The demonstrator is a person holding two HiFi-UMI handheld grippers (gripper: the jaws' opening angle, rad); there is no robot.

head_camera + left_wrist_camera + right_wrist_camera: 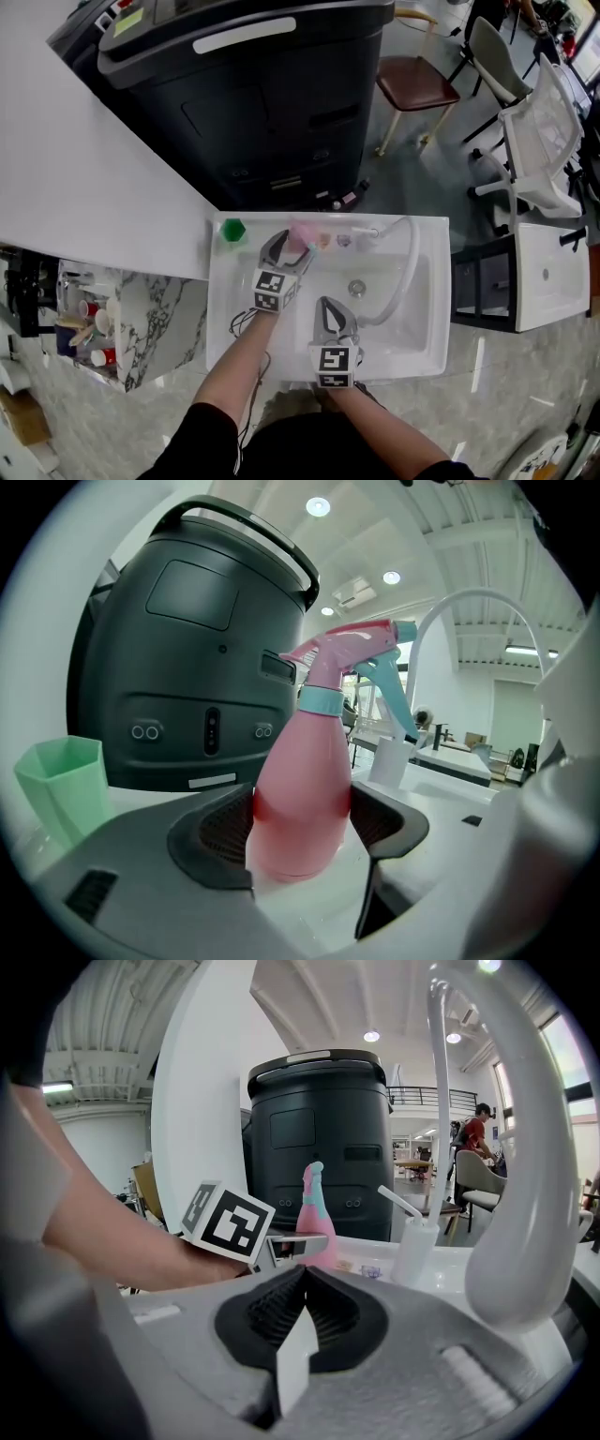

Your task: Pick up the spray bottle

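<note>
The right tongs (302,1283) are closed, ribbed pads pressed together with nothing between them. They hang low over the white sink (221,323). Just to their right rises the curved white faucet (516,1194). Ahead and to their left is the left tongs' marker cube (225,1221), with the person's forearm behind it.

The left tongs (300,832) are spread wide, and the pink spray bottle (302,789) stands upright between the two pads on the back ledge of the sink. The pads sit close against its lower body on either side; firm pressure is not evident. The bottle's teal trigger and nozzle point to the right of these tongs. Left of them, on the same ledge, stands a green cup (61,785). To their right, farther along the ledge, is a white pump bottle (412,1246). Beyond the bottle looms a large dark appliance (187,658), and the white tabletop (84,169) stretches away to the left.
</note>
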